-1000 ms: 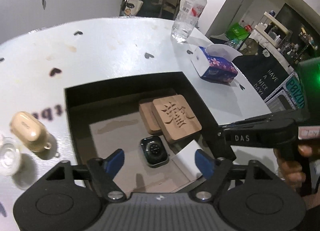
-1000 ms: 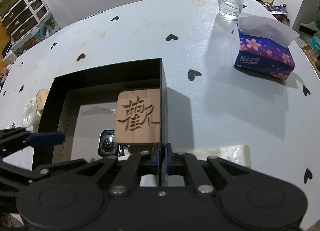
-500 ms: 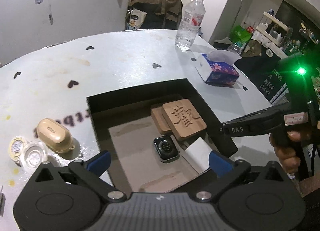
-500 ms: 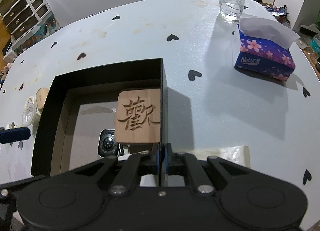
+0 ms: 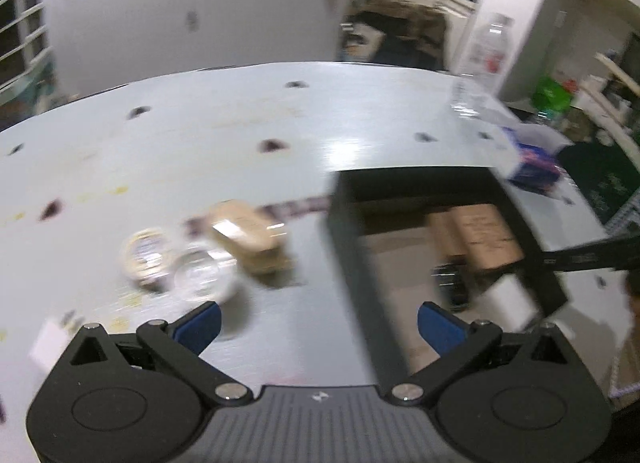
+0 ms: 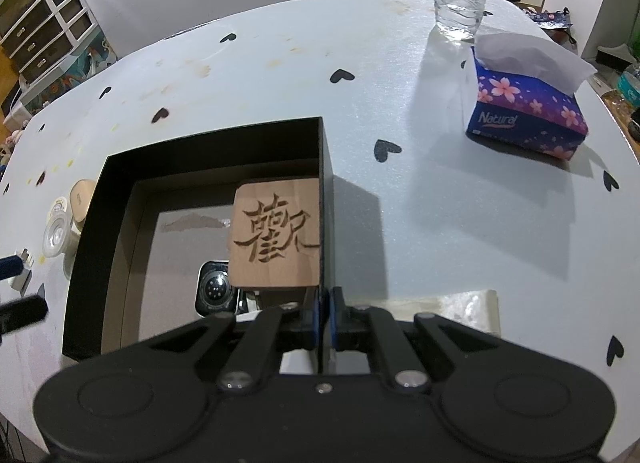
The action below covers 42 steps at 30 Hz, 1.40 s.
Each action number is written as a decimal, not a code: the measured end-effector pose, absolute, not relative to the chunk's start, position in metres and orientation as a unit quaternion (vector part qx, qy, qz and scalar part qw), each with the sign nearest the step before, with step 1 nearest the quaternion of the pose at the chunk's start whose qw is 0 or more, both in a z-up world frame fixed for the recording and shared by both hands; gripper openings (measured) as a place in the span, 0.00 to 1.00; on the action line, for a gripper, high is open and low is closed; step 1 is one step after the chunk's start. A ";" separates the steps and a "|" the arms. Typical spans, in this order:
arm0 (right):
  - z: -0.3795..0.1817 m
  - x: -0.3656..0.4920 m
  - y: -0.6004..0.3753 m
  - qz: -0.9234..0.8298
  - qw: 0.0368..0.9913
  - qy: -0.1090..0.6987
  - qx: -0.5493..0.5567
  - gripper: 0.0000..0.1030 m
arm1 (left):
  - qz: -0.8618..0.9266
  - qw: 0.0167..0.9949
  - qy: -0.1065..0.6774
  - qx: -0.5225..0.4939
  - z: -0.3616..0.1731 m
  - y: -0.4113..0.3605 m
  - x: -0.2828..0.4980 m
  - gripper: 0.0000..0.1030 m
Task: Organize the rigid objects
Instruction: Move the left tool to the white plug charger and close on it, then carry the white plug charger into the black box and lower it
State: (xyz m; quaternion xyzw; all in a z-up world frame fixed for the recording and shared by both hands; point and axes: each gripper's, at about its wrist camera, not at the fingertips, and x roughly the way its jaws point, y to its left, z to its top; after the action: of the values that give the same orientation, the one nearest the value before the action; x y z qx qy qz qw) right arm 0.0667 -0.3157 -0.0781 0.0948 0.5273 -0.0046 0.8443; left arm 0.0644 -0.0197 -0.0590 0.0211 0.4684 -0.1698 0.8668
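Swinging away from the black box (image 6: 326,199) over the last second, the left gripper (image 5: 318,323), fingers spread wide and empty, now faced the beige case (image 5: 248,237) and clear lid (image 5: 202,275) lying just outside the box's left wall. The right gripper (image 6: 325,317) was clamped on the box's right wall, steadying it; if that pinch slipped, a knock from the left arm might shift the box. Only the right view showed the carved wooden block (image 6: 276,233) and smartwatch (image 6: 216,291) inside sharply; the left view was blurred.

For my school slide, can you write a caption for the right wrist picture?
Right gripper pinches the black box wall beside a carved wooden block and smartwatch.
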 end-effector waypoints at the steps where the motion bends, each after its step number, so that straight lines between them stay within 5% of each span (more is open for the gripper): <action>1: -0.078 0.067 -0.315 -0.005 0.844 0.528 0.094 0.05 | -0.160 0.867 0.471 0.017 -0.061 -0.010 0.065 1.00; 13: -0.079 0.067 -0.316 -0.006 0.844 0.528 0.095 0.05 | -0.059 0.885 0.462 0.017 -0.091 0.114 0.085 1.00; 23: -0.081 0.068 -0.317 -0.008 0.842 0.530 0.097 0.05 | -0.067 0.873 0.483 0.004 -0.112 0.132 0.102 0.98; 29: -0.082 0.069 -0.317 -0.009 0.841 0.532 0.098 0.05 | -0.068 0.860 0.505 0.012 -0.116 0.125 0.095 0.81; 34: -0.082 0.071 -0.317 -0.008 0.840 0.534 0.096 0.05 | -0.035 0.864 0.502 -0.013 -0.116 0.125 0.101 0.76; 38: -0.082 0.071 -0.317 -0.008 0.840 0.534 0.097 0.05 | 0.005 0.868 0.496 0.002 -0.113 0.125 0.107 0.44; 42: -0.082 0.070 -0.317 -0.009 0.840 0.534 0.097 0.05 | 0.002 0.866 0.499 0.001 -0.111 0.126 0.105 0.44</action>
State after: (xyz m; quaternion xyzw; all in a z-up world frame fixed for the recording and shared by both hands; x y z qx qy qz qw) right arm 0.0704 -0.3167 -0.0824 0.0967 0.5336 -0.0086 0.8401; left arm 0.1052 0.1256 -0.1113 0.0007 0.4994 0.0021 0.8664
